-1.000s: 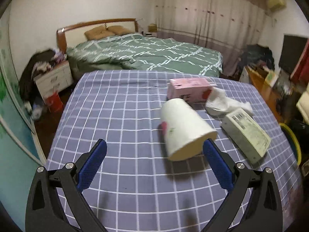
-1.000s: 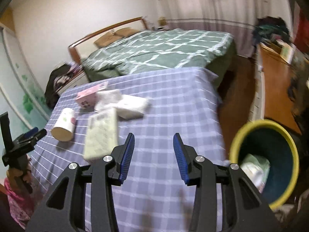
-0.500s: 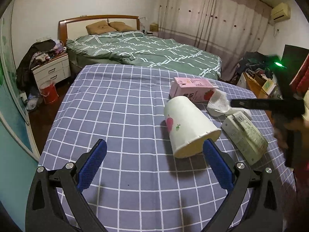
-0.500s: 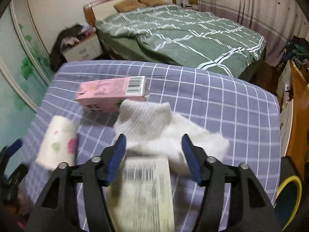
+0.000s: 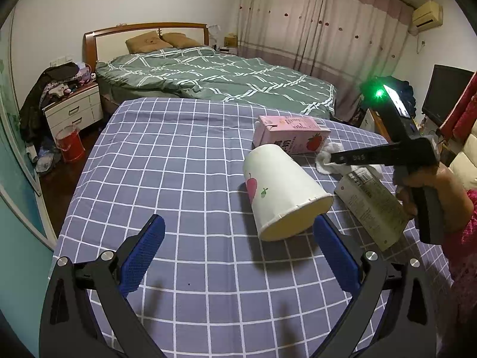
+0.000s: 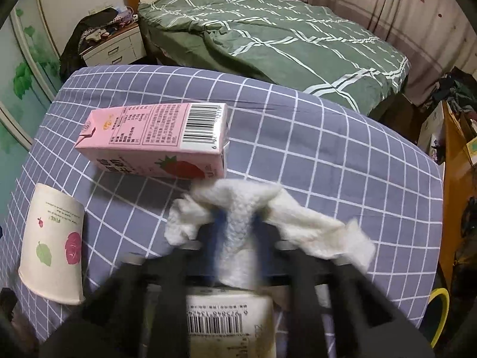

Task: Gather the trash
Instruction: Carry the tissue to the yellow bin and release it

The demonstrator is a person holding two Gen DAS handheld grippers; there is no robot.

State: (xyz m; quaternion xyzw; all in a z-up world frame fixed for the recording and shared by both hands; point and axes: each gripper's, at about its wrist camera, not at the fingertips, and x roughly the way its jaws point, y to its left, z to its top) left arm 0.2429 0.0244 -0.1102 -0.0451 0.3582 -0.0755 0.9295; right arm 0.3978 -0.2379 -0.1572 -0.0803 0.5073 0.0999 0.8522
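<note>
On the checked surface [image 6: 328,161], the right hand-held gripper [image 6: 238,223] pinches a white tissue [image 6: 238,208]; the left hand-held gripper [image 5: 238,238] stands wide, empty.

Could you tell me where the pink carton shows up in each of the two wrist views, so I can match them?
Left wrist view: the pink carton lies right of centre, just beyond the paper cup.
Right wrist view: the pink carton lies left of centre, just beyond the white tissue pinched in the right gripper.
Shared landmark: the green bed behind the checked tablecloth.
</note>
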